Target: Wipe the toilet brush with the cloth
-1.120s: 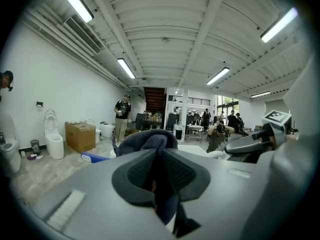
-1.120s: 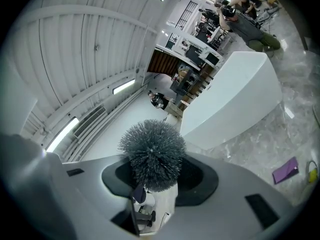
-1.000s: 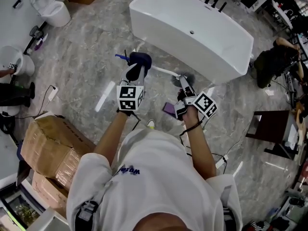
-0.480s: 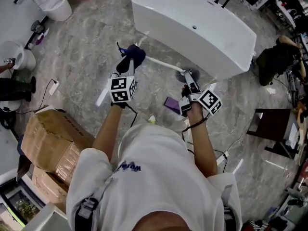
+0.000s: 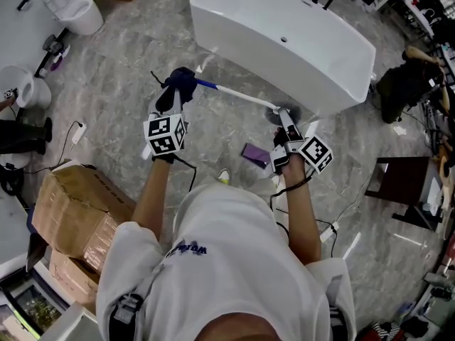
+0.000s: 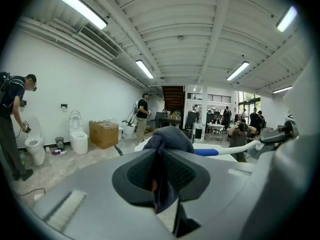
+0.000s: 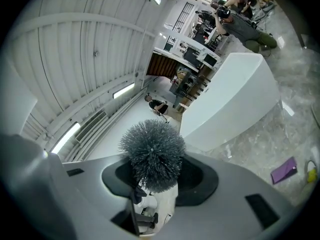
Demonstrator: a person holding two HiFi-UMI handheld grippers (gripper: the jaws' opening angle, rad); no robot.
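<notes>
The toilet brush has a white handle [image 5: 242, 96] with a blue end [image 5: 204, 84] and a grey bristle head [image 5: 286, 113]. My right gripper [image 5: 283, 123] is shut on the brush just below the head, and the bristles [image 7: 152, 156] fill the right gripper view above its jaws. My left gripper [image 5: 176, 94] is shut on a dark blue cloth [image 5: 182, 79], which is bunched over the handle's far blue end. In the left gripper view the cloth [image 6: 167, 139] bulges out of the jaws, with the blue part of the handle [image 6: 211, 152] emerging to its right.
A white bathtub [image 5: 284, 41] stands just beyond the brush. A purple item [image 5: 254, 153] lies on the marbled floor between my arms. Cardboard boxes [image 5: 71, 204] sit at the left, a toilet [image 5: 75, 9] at the far left, and a crouching person [image 5: 405, 84] at the right.
My left gripper has slid the cloth leftward along the handle, out to its blue end. The right gripper has shifted slightly right, still holding the brush.
</notes>
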